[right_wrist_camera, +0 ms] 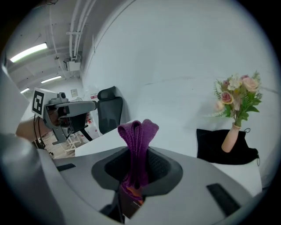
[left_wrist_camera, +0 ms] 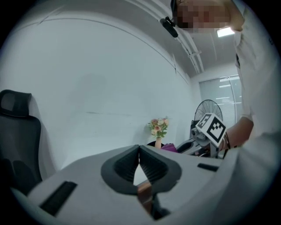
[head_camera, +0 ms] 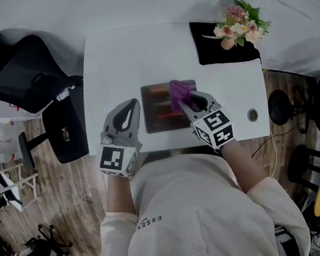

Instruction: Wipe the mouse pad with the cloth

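While the wipe looks begun, I judge most of it is yet to do. One table (head_camera: 112, 61) carries one pad (head_camera: 158, 116) by its near edge. Of two grippers, the left gripper (head_camera: 133, 106), jaws together on nothing, sits just left of the pad. The right gripper (right_wrist_camera: 138, 165) is clamped on the one cloth (head_camera: 179, 92), over the pad's far right part.

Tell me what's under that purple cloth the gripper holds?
A dark rectangular mouse pad with orange streaks lies under the purple cloth, clamped in the right gripper. The pad's covered corner is hidden.
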{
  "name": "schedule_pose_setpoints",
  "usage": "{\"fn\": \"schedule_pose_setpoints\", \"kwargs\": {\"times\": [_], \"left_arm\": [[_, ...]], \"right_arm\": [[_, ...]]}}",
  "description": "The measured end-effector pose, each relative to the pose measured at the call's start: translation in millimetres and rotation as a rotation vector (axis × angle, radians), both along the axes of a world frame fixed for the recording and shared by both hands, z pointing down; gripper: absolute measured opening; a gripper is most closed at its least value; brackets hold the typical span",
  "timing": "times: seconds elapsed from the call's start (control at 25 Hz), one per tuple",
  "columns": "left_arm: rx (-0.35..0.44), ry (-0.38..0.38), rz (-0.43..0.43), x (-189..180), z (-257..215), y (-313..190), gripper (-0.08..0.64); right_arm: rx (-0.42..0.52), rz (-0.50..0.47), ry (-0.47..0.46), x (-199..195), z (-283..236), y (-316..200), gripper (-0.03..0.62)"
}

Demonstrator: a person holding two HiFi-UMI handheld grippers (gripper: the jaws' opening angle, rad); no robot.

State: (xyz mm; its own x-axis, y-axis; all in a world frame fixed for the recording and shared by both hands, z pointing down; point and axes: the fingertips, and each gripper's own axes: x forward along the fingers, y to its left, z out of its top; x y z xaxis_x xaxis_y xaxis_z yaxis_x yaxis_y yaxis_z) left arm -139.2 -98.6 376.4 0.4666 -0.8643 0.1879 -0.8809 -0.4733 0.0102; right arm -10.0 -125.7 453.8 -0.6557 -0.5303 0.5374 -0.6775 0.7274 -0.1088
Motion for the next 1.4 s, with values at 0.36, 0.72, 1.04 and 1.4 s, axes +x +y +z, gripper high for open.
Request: {"fn": "schedule_pose_setpoints", "kwargs": {"times": [0.36, 0.72, 1.04, 1.4], "left_arm": [[-0.078, 0.04, 0.097, -51, 51, -24, 0.003], [-0.1, 0.063, 0.082, -77, 68, -35, 0.003], [-0.138, 0.043, 0.067, -75, 82, -42, 0.003], [-0.132, 0.019, 0.027, -64, 81, -50, 0.003]], "right_arm": [[-0.176, -0.028, 0.131, -71, 58, -4, 0.091], [-0.275, -0.06, 0.19, -116, 100, -17, 0.091], [-0.347, -0.083, 0.217, -125, 131, -26, 0.092], [-0.384, -0.062, 0.158, -115, 138, -34, 0.095]]}}
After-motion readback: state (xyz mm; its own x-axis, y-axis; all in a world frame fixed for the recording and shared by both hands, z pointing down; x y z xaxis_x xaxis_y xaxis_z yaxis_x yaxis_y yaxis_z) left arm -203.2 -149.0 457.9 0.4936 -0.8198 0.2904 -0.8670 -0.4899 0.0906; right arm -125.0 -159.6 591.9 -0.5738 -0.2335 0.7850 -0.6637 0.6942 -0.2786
